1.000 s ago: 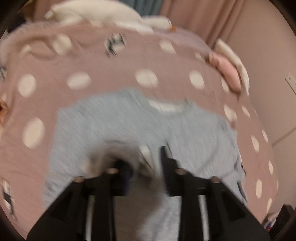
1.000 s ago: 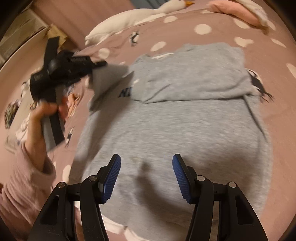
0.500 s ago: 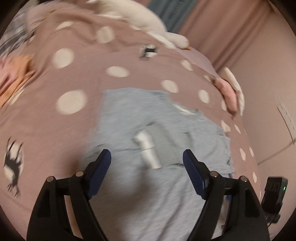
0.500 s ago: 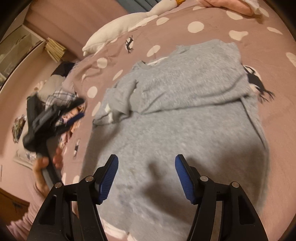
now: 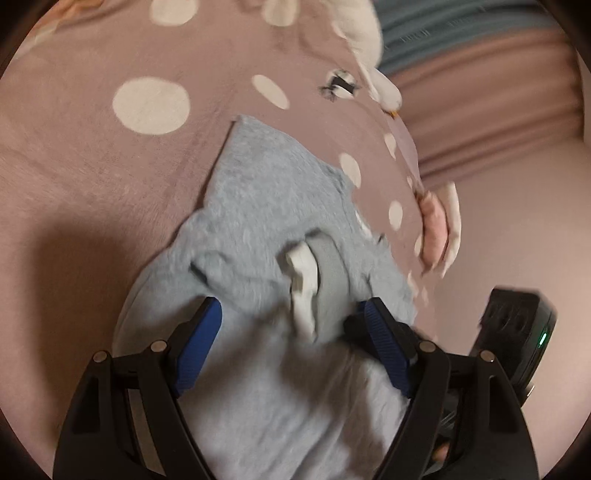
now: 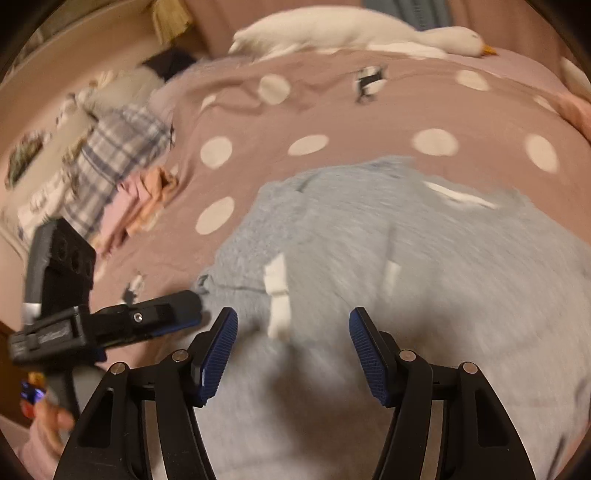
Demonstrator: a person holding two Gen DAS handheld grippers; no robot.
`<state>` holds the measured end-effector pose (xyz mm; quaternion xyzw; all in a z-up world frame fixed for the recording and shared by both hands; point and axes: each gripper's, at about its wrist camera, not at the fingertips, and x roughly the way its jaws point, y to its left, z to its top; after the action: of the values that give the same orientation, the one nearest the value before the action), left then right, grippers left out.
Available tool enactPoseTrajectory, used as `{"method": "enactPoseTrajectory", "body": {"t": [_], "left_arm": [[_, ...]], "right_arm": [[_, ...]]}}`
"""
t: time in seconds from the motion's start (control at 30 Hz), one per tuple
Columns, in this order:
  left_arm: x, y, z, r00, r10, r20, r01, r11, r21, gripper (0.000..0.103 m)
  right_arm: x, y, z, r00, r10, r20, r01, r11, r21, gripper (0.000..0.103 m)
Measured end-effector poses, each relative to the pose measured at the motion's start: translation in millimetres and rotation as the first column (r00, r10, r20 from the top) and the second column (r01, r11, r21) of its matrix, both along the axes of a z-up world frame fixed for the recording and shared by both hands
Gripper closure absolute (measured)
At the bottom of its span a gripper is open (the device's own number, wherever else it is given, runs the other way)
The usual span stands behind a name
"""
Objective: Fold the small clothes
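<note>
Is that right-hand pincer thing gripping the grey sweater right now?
No, the right gripper is open, its blue pads apart above the grey sweater with nothing between them.

Pink bedspread (image 6: 369,122) with white polka dots and small black-and-white bird motifs, covering the bed. White plush goose (image 6: 354,31) with an orange beak lying along the far edge. Plaid cloth (image 6: 118,155) and peach-coloured fabric (image 6: 155,195) heaped together at the left margin. Pink-and-white cushion (image 5: 437,229) at the bedspread's right edge. Pink curtain (image 5: 491,114) beyond the bed.
</note>
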<state>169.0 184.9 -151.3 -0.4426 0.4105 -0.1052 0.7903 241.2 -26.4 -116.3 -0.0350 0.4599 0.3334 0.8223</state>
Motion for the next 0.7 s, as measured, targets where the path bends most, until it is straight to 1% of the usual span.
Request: {"method": "enactPoseTrajectory", "body": {"t": [0.03,0.1,0.13,0.2,0.23,0.27,0.3,0.33,0.37,0.4,0.43,0.47,0.5,0.53,0.57,0.6,0.63,0.67,0.7], "left_arm": [[5,2,-4,1.000,0.007,-0.007,-0.007,1.000,-0.029,0.023],[13,5,-11,0.999,0.021,-0.029,-0.023,0.999,-0.049,0.023],[19,4,-13,0.999,0.025,-0.037,-0.027,0.999,-0.046,0.023],[21,6,-13,0.998,0.052,-0.033,-0.053,0.998,-0.044,0.023],[23,7,-12,0.998,0.064,-0.029,-0.065,0.997,-0.033,0.023],[23,7,-10,0.997,0.077,-0.024,-0.077,0.997,-0.017,0.023],[24,8,-9,0.996,0.092,-0.021,-0.092,0.996,-0.008,0.023],[25,10,-9,0.995,0.102,-0.021,-0.103,0.995,-0.019,0.023],[25,13,-10,0.993,0.114,-0.017,-0.114,0.993,-0.032,0.024],[23,18,-11,0.991,0.130,-0.009,-0.130,0.990,-0.051,0.025],[22,22,-12,0.990,0.143,-0.001,-0.143,0.987,-0.067,0.025],[19,28,-13,0.986,0.168,0.009,-0.166,0.982,-0.091,0.025],[16,33,-14,0.982,0.186,0.016,-0.184,0.977,-0.110,0.025],[13,38,-16,0.979,0.204,0.021,-0.199,0.970,-0.137,0.025],[9,41,-18,0.976,0.215,0.018,-0.209,0.965,-0.158,0.025],[9,42,-19,0.976,0.216,0.014,-0.211,0.964,-0.162,0.025],[7,43,-18,0.977,0.214,0.017,-0.209,0.966,-0.150,0.026],[6,43,-16,0.977,0.212,0.018,-0.207,0.968,-0.138,0.026],[5,44,-14,0.977,0.211,0.018,-0.207,0.970,-0.125,0.026]], "right_arm": [[0,9,-5,1.000,0.011,0.003,-0.011,1.000,-0.026,0.039],[2,22,-15,0.999,0.027,0.024,-0.025,0.996,-0.084,0.039],[1,25,-17,0.999,0.029,0.041,-0.024,0.994,-0.111,0.039],[2,34,-26,0.995,0.029,0.097,-0.009,0.979,-0.203,0.039],[4,37,-29,0.993,0.022,0.116,0.006,0.973,-0.232,0.040],[5,38,-31,0.991,0.019,0.133,0.015,0.968,-0.252,0.046],[6,39,-31,0.988,0.017,0.153,0.026,0.962,-0.270,0.056],[7,36,-29,0.987,0.014,0.157,0.028,0.965,-0.260,0.061],[10,28,-24,0.992,-0.004,0.126,0.029,0.979,-0.201,0.072],[13,20,-20,0.995,-0.022,0.096,0.036,0.989,-0.146,0.086],[18,6,-13,0.997,-0.057,0.055,0.060,0.996,-0.060,0.086],[20,-14,-3,0.995,-0.098,0.032,0.097,0.995,0.037,0.086],[22,-29,4,0.991,-0.132,0.021,0.129,0.987,0.098,0.086],[21,-51,11,0.984,-0.180,0.000,0.177,0.969,0.173,0.086],[19,-77,15,0.974,-0.225,-0.036,0.227,0.943,0.245,0.086],[18,-96,15,0.964,-0.257,-0.072,0.267,0.921,0.285,0.086],[16,-115,11,0.951,-0.287,-0.113,0.308,0.902,0.303,0.086],[13,-133,3,0.939,-0.312,-0.147,0.342,0.895,0.288,0.086],[12,-147,-6,0.922,-0.353,-0.159,0.383,0.891,0.245,0.085]]}}
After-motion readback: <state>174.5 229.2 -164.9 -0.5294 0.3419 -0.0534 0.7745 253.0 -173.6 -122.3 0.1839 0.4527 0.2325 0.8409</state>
